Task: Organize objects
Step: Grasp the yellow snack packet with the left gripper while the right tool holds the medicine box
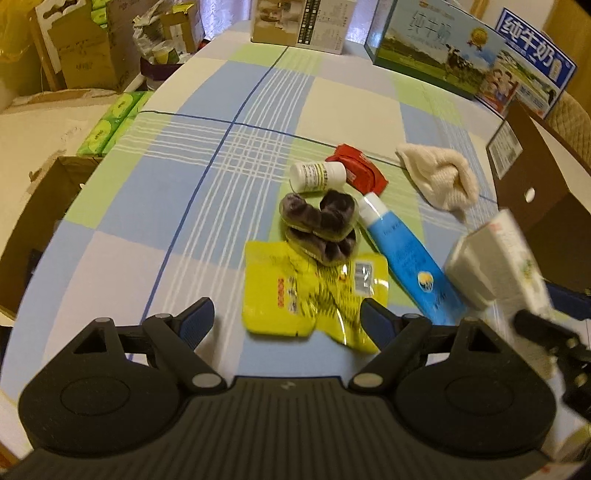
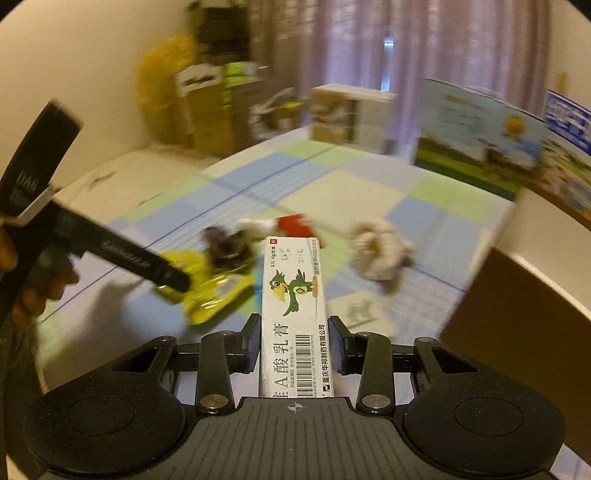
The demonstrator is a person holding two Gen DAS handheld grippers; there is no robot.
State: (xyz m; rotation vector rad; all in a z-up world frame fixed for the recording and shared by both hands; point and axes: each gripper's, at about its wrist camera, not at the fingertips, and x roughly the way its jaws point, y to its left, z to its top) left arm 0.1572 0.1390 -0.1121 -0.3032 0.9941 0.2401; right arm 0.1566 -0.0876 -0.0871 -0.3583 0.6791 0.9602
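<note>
My right gripper (image 2: 293, 338) is shut on a long white ointment box (image 2: 293, 295) with a green bird print, held above the table; the same box (image 1: 495, 258) shows blurred at the right of the left wrist view. My left gripper (image 1: 286, 317) hangs open over the near edge of a yellow packet (image 1: 295, 295). Beyond the packet lie a dark fuzzy scrunchie (image 1: 321, 225), a white pill bottle (image 1: 317, 177) on its side, a red packet (image 1: 360, 168), a blue tube (image 1: 406, 254) and a cream cloth (image 1: 439, 175). All rest on the checked tablecloth (image 1: 221, 147).
A brown open box (image 1: 543, 192) stands at the table's right edge. Milk cartons (image 1: 443, 48) and a white box (image 1: 303, 22) line the far edge. Cardboard boxes (image 1: 81, 48) and green tissue packs (image 1: 114, 122) sit beyond the left edge. A hand (image 2: 33, 291) holds the left gripper.
</note>
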